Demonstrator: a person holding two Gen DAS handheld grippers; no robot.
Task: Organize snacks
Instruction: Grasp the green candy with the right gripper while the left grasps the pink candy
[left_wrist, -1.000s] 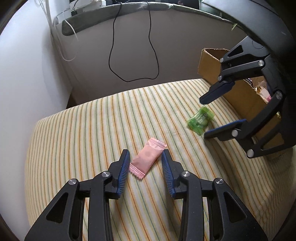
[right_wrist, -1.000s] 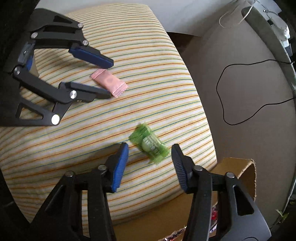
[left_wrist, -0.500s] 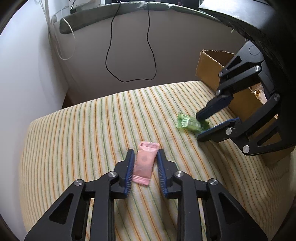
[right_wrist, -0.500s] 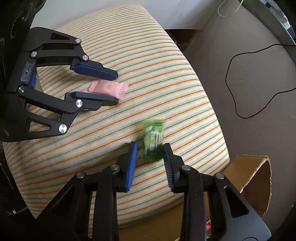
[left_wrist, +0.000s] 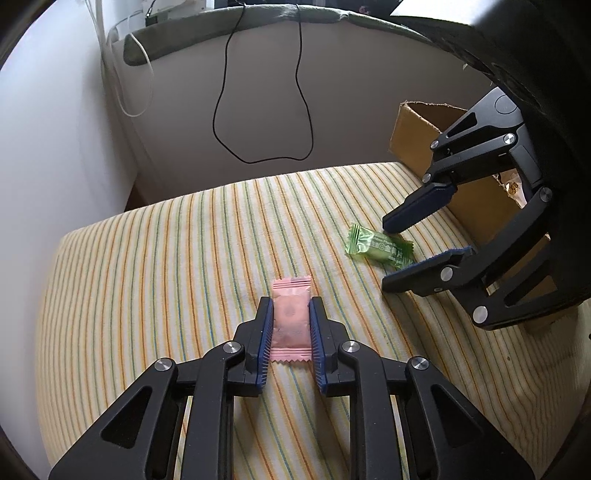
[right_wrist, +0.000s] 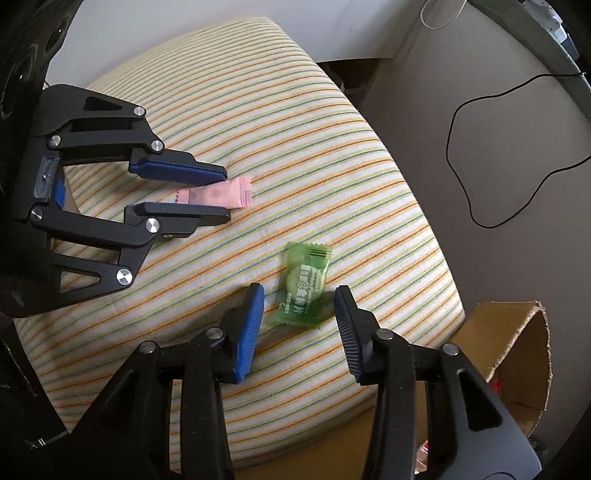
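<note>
Beside the striped cushion (left_wrist: 155, 280) stands an open cardboard box (left_wrist: 413, 144), with a few wrapped snacks (left_wrist: 513, 186) just showing inside it; how many I cannot tell. On the cushion lie two sweets, apart from each other. The pink sweet (left_wrist: 291, 319) sits lengthwise between the fingers of the left hand-held gripper (left_wrist: 291, 325), which has closed on it, both blue pads pressed against its sides, the sweet resting on the fabric. The green sweet (right_wrist: 304, 286) lies nearer the box, between the fingers of the right hand-held gripper (right_wrist: 300, 314), which points down over it. Its jaws have just been opening and stand apart, neither pad touching the wrapper. A black cable (left_wrist: 266, 92) hangs down the grey panel behind.
</note>
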